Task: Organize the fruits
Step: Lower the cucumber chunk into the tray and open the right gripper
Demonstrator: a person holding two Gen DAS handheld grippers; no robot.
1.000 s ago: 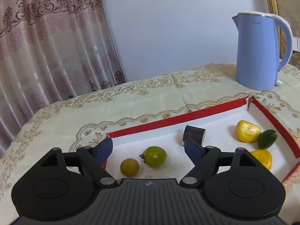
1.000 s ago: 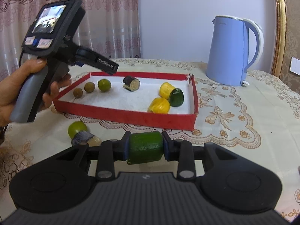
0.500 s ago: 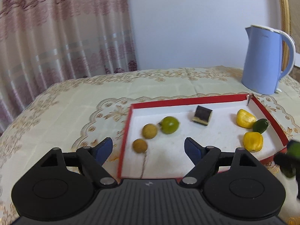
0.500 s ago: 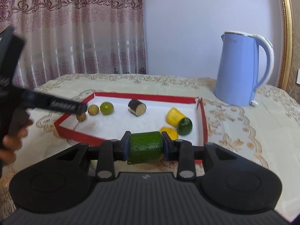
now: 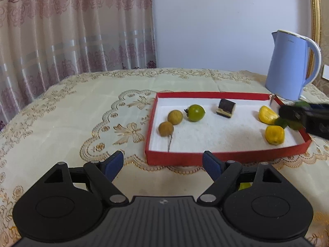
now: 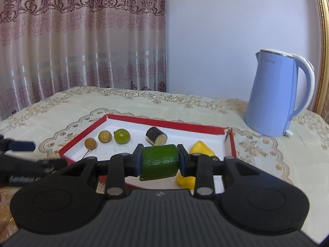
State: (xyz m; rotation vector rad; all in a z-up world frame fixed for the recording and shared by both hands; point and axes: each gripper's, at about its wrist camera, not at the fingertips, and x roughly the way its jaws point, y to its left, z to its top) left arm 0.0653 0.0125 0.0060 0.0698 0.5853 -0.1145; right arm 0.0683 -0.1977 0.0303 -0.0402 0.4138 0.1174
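Observation:
The red tray (image 5: 226,156) with a white floor holds two brown longans (image 5: 175,117), a green round fruit (image 5: 196,113), a dark eggplant piece (image 5: 226,108) and two yellow pieces (image 5: 274,134). My left gripper (image 5: 163,162) stands open and empty over the cloth, just in front of the tray's near rim. My right gripper (image 6: 159,160) is shut on a green cucumber chunk (image 6: 159,162), raised over the tray's (image 6: 164,124) near right part. In the left wrist view it shows blurred at the right edge (image 5: 304,115). A yellow-green fruit (image 5: 244,185) peeks out under my left gripper's right finger.
A light blue kettle (image 6: 275,94) stands behind the tray's far right corner. The embroidered cream tablecloth (image 5: 82,113) stretches to the left of the tray. Patterned curtains (image 6: 82,41) hang behind the table.
My left gripper has drawn back out of the tray to the cloth in front of it, staying open. My right gripper has risen and moved toward the tray with the cucumber chunk.

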